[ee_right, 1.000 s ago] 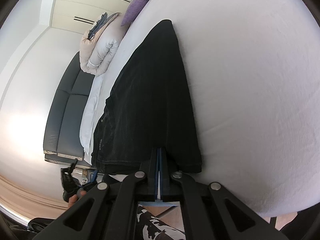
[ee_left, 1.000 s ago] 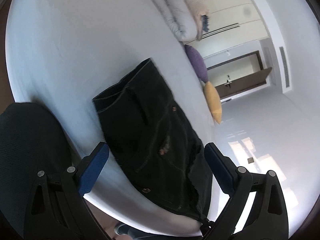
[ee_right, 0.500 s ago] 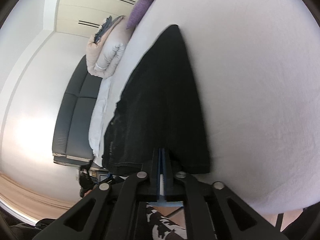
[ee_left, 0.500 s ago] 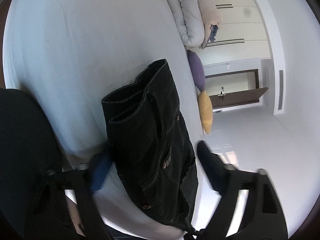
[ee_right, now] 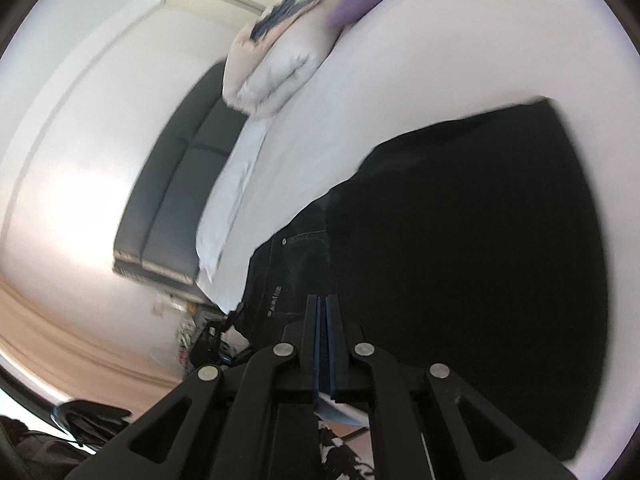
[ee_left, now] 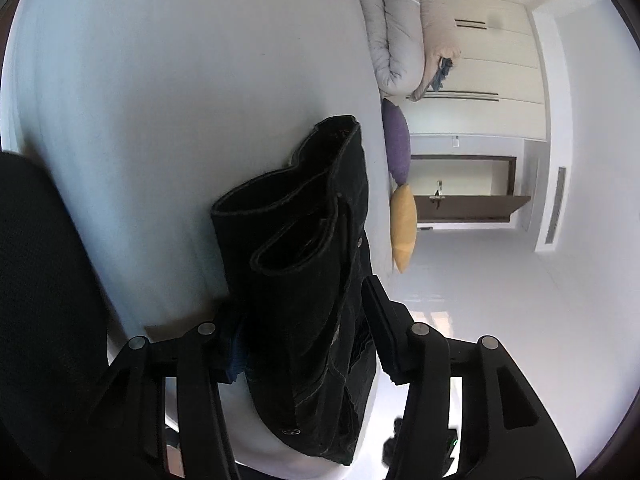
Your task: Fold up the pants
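Straddling the waistband end of the pants (ee_left: pixel 304 280), the left gripper (ee_left: pixel 304 320) has its fingers (ee_left: pixel 380 320) apart with the bunched denim sitting between them, so it isn't pinching anything as far as I can see. One finger is half hidden behind the cloth, so I can't say whether it touches. Over on the other side, the right gripper (ee_right: pixel 322 340) has its two fingers pressed together, and the black fabric comes right up to and around the tips. Looks like it's clamped on an edge of the pants, though the actual pinch point is hidden in all that black.

Moving outward: the pants lie on the white bed (ee_left: pixel 160 120), near its edge, with the waist opening standing up a bit in the left view. In the right view, a wide dark panel lies over the lower part, where a rivet and a small label show. So my read is that the legs are already laid together and one lengthwise or crosswise fold is in progress. Still to do: lay that flap flat and square up the stack.

Further out, a rolled duvet (ee_left: pixel 400 32), a purple pillow (ee_left: pixel 396 144) and a yellow pillow (ee_left: pixel 404 228) sit along the far side of the bed.
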